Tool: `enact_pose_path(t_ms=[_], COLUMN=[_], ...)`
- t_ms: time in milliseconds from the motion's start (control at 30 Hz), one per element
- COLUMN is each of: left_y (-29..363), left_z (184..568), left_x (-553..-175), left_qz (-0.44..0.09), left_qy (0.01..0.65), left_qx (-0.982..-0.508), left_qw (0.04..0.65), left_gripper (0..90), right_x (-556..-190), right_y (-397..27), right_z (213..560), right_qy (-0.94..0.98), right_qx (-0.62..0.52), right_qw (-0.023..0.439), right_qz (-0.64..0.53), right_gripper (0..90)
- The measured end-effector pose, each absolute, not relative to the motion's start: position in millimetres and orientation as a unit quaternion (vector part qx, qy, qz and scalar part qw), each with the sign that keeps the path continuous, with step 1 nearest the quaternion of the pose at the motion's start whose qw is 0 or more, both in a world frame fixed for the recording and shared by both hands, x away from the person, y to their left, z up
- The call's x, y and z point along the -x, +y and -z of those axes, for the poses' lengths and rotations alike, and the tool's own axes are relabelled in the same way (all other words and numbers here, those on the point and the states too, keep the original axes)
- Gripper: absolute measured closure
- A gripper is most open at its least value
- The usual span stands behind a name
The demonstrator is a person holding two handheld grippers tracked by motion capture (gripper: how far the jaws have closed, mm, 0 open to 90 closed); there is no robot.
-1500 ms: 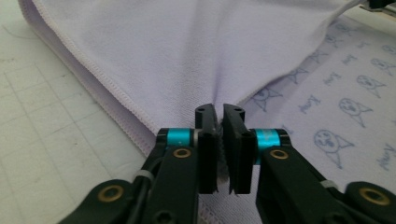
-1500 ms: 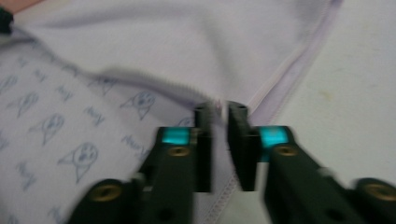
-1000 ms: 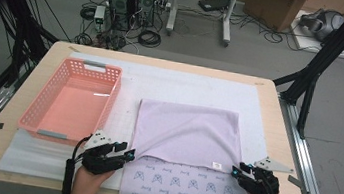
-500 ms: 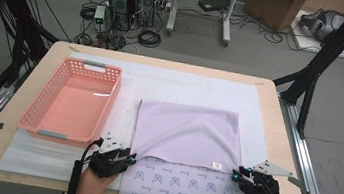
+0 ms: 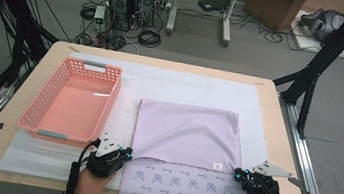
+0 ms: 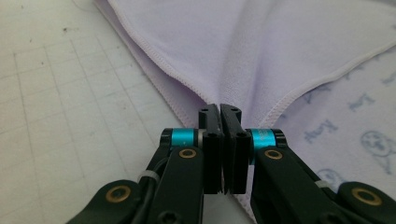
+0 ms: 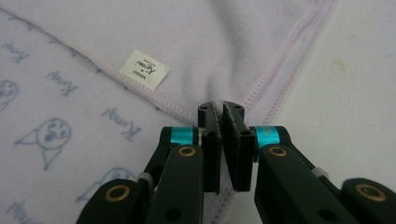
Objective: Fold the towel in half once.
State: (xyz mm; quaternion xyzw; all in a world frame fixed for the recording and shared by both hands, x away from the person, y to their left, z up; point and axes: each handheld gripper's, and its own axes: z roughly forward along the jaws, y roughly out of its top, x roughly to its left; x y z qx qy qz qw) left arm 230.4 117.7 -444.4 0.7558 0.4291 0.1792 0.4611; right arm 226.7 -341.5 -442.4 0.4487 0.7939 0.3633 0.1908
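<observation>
Lilac soft-knit blanket with stitched hems and a printed underside (image 5: 186, 135) lies on the white gridded foam mat (image 5: 186, 86), right of centre on the pale wooden table (image 5: 277, 121). Its top layer is folded back, so the plain lilac face covers the far part and a band of blue cartoon print shows along the near edge, which overhangs the table's front lip.

Left gripper (image 5: 124, 155): jaws have just been closing and are now pressed together on the left corner of the fold, fabric bunching up out of the pinch (image 6: 219, 109). Right gripper (image 5: 240, 174): jaws likewise just closing, now pinching the right corner of the fold (image 7: 223, 108), just beside the small white sewn-in label (image 7: 144, 69).

Room: bare mat beyond the blanket's far hem up to the table's back edge; a strip of mat and wood to the right of it. On the left, the salmon-pink perforated plastic basket (image 5: 74, 102) sits near the blanket with a narrow mat gap between, its near rim close to the left gripper.

Textures: hems are overlock-stitched, blanket surface matte and fine, mat scuffed with a faint square grid.
</observation>
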Motion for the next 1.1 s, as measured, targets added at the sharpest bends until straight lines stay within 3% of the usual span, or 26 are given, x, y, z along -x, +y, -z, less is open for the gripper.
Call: enact_pose_path(t_ms=[333,1100], left_y=[128,142], left_z=[435,429], left_x=[-219,-144], left_qz=[-0.149,-0.104], left_qy=[0.431,0.399], left_qx=[-0.745,-0.767], left_qw=[0.486,0.492], left_gripper=[87.6,87.2], right_x=[-209,-113], right_y=[-352,-361], right_z=[431,409], right_qy=[0.785,0.798], right_qx=[-0.449,-0.417], right_qw=[0.186,0.158], right_qz=[-0.384,-0.405], right_gripper=[85.4,85.4])
